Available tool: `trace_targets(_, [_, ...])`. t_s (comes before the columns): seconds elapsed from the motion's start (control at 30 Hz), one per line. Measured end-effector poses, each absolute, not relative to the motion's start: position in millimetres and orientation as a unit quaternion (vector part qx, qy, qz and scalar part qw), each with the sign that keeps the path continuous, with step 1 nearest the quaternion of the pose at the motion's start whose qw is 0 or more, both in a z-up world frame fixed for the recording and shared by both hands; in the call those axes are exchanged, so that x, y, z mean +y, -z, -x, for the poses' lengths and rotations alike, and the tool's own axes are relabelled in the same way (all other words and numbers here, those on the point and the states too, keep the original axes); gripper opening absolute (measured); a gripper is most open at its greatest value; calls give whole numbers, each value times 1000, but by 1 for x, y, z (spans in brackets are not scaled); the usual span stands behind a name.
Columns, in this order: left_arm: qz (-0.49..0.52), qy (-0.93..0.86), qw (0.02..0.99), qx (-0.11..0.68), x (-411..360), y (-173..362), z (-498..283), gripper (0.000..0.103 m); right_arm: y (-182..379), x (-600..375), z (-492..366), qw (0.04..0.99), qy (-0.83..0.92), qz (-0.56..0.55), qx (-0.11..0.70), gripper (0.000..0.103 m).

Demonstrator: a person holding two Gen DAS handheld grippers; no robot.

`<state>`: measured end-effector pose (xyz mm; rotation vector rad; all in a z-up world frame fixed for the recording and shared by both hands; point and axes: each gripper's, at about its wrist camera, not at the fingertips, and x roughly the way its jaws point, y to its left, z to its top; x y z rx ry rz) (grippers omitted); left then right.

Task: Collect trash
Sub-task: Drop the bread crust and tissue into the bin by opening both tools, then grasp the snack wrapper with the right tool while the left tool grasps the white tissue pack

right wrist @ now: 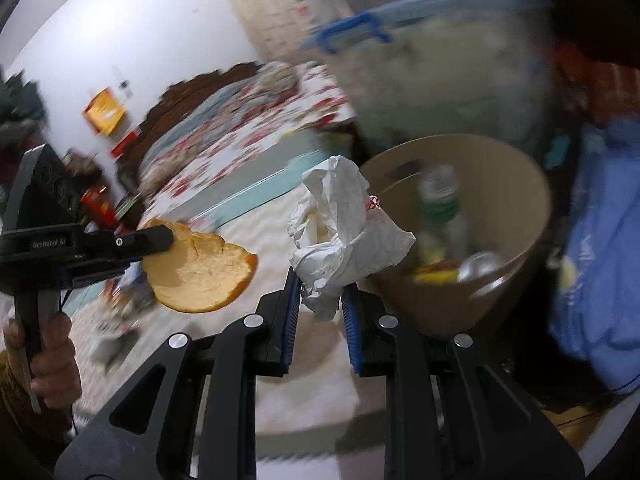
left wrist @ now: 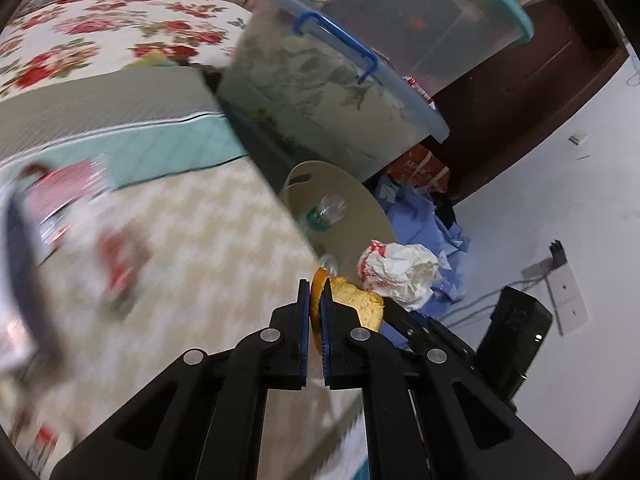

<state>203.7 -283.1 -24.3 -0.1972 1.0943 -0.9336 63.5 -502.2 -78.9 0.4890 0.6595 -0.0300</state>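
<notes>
My left gripper (left wrist: 319,284) is shut on a piece of bread (left wrist: 362,304), held in the air near the bin; the bread also shows in the right wrist view (right wrist: 200,268), gripped at its left edge by the left gripper (right wrist: 170,240). My right gripper (right wrist: 320,280) is shut on a crumpled white paper wrapper (right wrist: 340,232), held just left of the bin's rim; the wrapper also shows in the left wrist view (left wrist: 396,272). The tan round trash bin (right wrist: 516,208) holds a plastic bottle (right wrist: 440,200), a can (right wrist: 478,264) and other scraps. The bin also appears in the left wrist view (left wrist: 360,208).
A clear plastic storage box with blue handle (left wrist: 332,92) stands behind the bin. Blue cloth (right wrist: 600,260) lies to the bin's right. A bed with floral cover (left wrist: 100,36) is to the left. Litter (left wrist: 68,196) lies on the patterned floor mat. A black device (left wrist: 514,340) stands by the wall.
</notes>
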Motion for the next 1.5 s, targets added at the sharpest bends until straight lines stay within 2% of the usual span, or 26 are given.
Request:
trace_targets(0.07, [86, 427, 747, 502, -313, 29, -215, 5, 82, -526, -72, 913, 33, -248, 323, 23])
trace_targets(0.17, [83, 421, 754, 498, -349, 36, -229, 5, 87, -550, -80, 908, 56, -257, 326, 29])
trace_targets(0.2, [82, 417, 757, 497, -358, 38, -232, 11, 91, -556, -84, 905, 58, -262, 330, 42])
trace_targets(0.23, [80, 413, 758, 498, -367, 41, -234, 30, 95, -563, -86, 899, 61, -274, 336, 54])
trace_targets(0.27, [76, 408, 760, 501, -374, 45, -235, 43, 96, -567, -87, 898, 65, -280, 333, 73])
trace_targets(0.3, [74, 401, 763, 501, -378, 47, -235, 55, 96, -567, -84, 900, 71, -282, 325, 74])
trace_targets(0.53, [68, 406, 775, 480, -347, 27, -216, 55, 87, -563, -65, 908, 76, -295, 287, 73])
trace_targets(0.63, [65, 407, 784, 464, -320, 10, -201, 55, 80, -554, -63, 908, 55, -304, 282, 68])
trace_targets(0.8, [59, 398, 805, 435, -248, -15, -166, 56, 65, -512, -70, 909, -7, -298, 290, 54])
trace_targets(1.07, [91, 295, 853, 421, -92, -18, -140, 56, 62, -401, -96, 891, -145, -252, 348, 53])
trace_targets(1.27, [178, 209, 850, 450, 6, 12, -139, 56, 59, -283, -111, 883, -244, -126, 382, 57])
trace_targets(1.37, [207, 201, 839, 462, 29, 26, -137, 56, 59, -242, -121, 874, -271, -98, 392, 72])
trace_targets(1.5, [217, 213, 826, 475, 35, 38, -134, 56, 68, -215, -141, 865, -272, -93, 412, 79])
